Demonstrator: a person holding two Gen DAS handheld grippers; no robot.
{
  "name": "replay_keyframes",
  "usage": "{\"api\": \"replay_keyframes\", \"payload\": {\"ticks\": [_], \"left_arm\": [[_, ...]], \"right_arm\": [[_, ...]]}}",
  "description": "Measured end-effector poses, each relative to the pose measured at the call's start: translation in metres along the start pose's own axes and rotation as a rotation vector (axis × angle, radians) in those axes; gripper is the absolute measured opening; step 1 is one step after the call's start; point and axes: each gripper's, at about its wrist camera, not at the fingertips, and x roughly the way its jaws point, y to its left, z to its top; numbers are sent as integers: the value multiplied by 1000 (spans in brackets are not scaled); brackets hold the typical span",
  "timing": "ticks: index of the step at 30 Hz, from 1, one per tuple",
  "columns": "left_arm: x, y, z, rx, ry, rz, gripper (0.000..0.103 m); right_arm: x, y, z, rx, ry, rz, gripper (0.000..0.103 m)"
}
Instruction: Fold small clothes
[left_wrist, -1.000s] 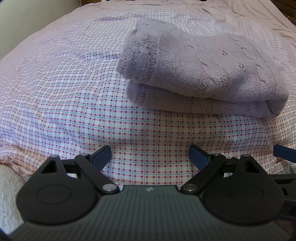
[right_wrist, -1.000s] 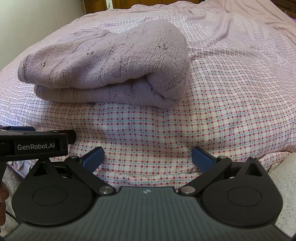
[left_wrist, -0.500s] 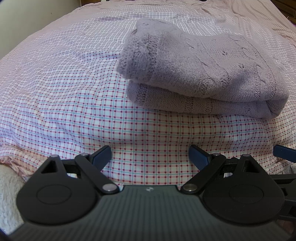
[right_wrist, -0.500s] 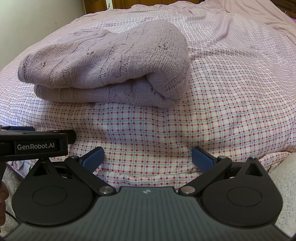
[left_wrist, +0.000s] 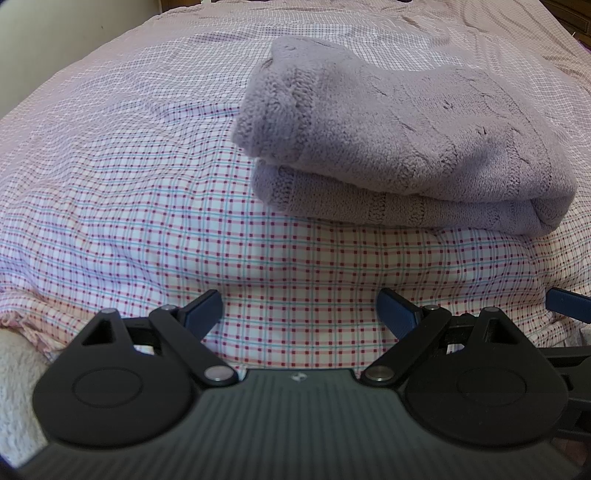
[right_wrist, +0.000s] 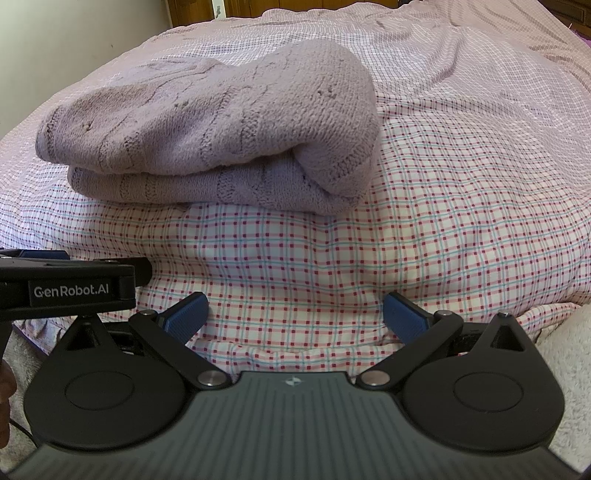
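On the bed covered with a pink, red and teal checked cotton sheet (left_wrist: 147, 206) a lilac cable-knit woollen sweater (left_wrist: 406, 140) is seen, folded in two thick layers and lying flat. This sweater is taken as the landmark. Just in front of it, apart from it and not touching, the left tongs (left_wrist: 299, 310) are held low over the sheet with the blue-padded fingers spread wide; nothing is grasped between them. The right tongs (right_wrist: 295, 314) are held in the same way, in front of the sweater's rounded right end (right_wrist: 343, 122), also released and empty. From the right wrist view, the black body of the other tool with the white lettering (right_wrist: 70, 290) is seen in front of the sweater's left part.

The sweater is judged to be soft, bulky and rather light; it will sag and the layers may slide apart if only one layer is pinched. The knit is not slippery, so the pads should hold it well. If another fold or a move is wanted, it is better taken at the two near corners of the folded edge, with both layers caught together. The folding looks almost finished.
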Motion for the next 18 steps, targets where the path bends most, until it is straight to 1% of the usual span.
{"api": "replay_keyframes", "payload": {"ticks": [18], "left_arm": [[1, 1, 1, 8, 0, -2, 93]], "right_arm": [[-1, -1, 0, 1, 1, 2, 103]]}}
